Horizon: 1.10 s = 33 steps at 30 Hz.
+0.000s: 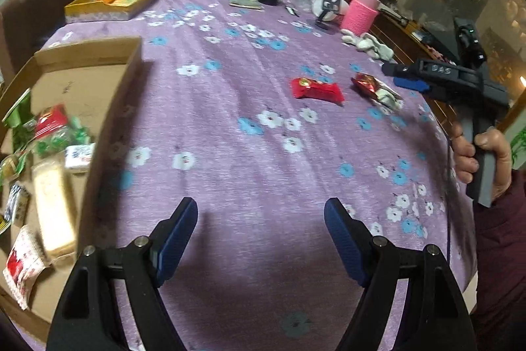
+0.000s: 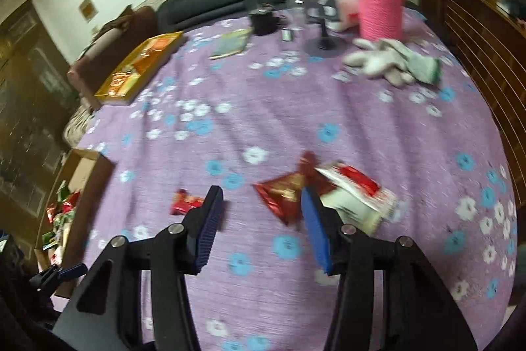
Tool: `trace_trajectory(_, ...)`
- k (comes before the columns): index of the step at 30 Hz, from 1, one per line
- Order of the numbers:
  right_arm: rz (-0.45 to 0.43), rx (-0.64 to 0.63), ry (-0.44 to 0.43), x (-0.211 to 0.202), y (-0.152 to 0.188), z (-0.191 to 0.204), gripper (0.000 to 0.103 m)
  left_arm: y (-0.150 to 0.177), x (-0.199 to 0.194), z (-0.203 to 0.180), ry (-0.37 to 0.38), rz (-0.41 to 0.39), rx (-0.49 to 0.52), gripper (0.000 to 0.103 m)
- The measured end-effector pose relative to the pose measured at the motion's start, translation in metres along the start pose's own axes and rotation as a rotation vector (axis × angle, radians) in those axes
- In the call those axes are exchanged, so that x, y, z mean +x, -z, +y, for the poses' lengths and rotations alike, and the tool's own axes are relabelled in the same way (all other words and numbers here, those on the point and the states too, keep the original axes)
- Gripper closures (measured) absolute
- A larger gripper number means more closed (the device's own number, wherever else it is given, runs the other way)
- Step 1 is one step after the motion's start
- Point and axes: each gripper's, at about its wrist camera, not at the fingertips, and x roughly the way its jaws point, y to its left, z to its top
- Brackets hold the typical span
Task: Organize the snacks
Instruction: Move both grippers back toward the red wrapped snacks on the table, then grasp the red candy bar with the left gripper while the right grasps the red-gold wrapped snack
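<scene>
Both claws, left claw (image 1: 261, 216) and right claw (image 2: 259, 203), gape empty; red snack (image 1: 316, 89) lies near a blurred, perhaps foil packet (image 2: 286, 191), cardboard box (image 1: 88, 55) far left.

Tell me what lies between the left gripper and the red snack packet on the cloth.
Nothing: in the left wrist view, only bare flowered tablecloth runs from the open left gripper to the red snack packet.
</scene>
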Motion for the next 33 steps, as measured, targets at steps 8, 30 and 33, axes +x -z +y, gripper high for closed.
trace_trajectory(8, 0.005, 0.125, 0.031, 0.041, -0.01, -0.005, 0.052, -0.038, -0.003, -0.025, -0.038, -0.071, 0.15, 0.024)
trace_trajectory(30, -0.026, 0.16, 0.045, 0.063, -0.011, -0.013, 0.073, -0.111, 0.11, -0.089, -0.004, -0.002, 0.607, 0.024)
trace_trajectory(33, -0.027, 0.165, 0.03, 0.06, -0.01, -0.015, 0.073, -0.114, 0.12, -0.094, 0.011, 0.02, 0.634, 0.024)
